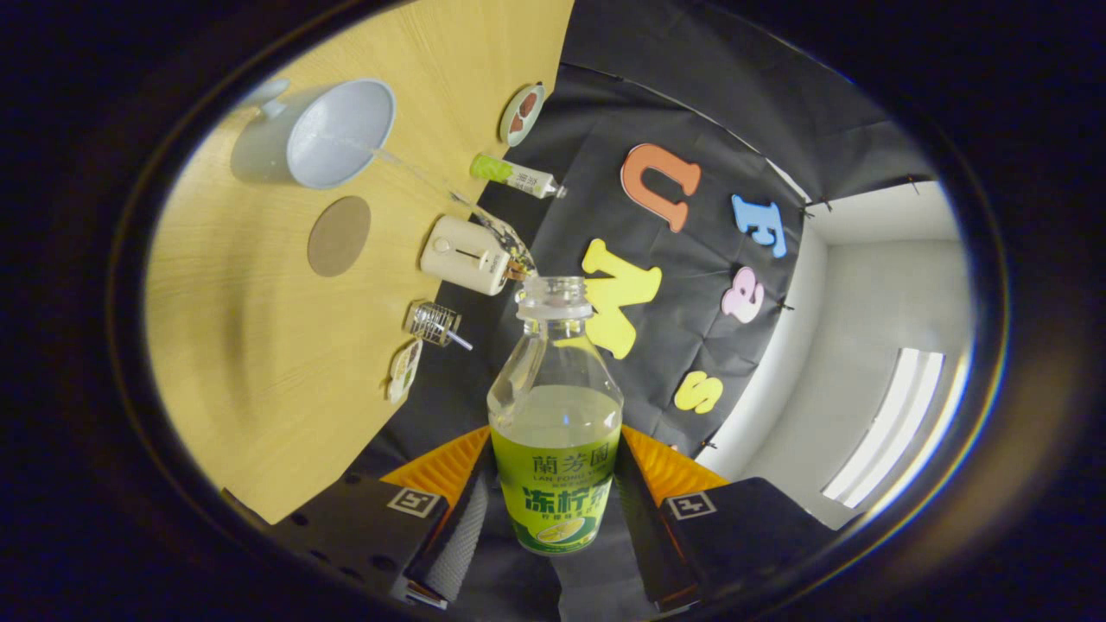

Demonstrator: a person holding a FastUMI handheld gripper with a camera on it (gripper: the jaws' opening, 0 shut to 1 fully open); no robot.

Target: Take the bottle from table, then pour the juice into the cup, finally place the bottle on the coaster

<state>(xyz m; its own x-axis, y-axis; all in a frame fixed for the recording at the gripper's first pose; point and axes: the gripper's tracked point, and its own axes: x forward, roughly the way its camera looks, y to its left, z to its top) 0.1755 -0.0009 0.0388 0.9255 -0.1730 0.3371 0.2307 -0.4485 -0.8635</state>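
Note:
My gripper (555, 484) is shut on a clear juice bottle (556, 415) with a green label, both fingers pressing its sides. The bottle has no cap and is tipped over hard, so the whole view is rolled. A thin stream of juice (432, 183) runs from its open mouth (553, 289) across the view into a pale blue cup (333, 134) with a handle, standing on the wooden table (259, 371). A round brown coaster (339, 235) lies flat on the table beside the cup, bare.
Along the table's far side lie a cream box-shaped device (465, 255), a small green and white tube (514, 174), a round dish (521, 112), a small wire-wrapped glass object (435, 324) and a little packet (404, 371). The black cloth wall stands behind them.

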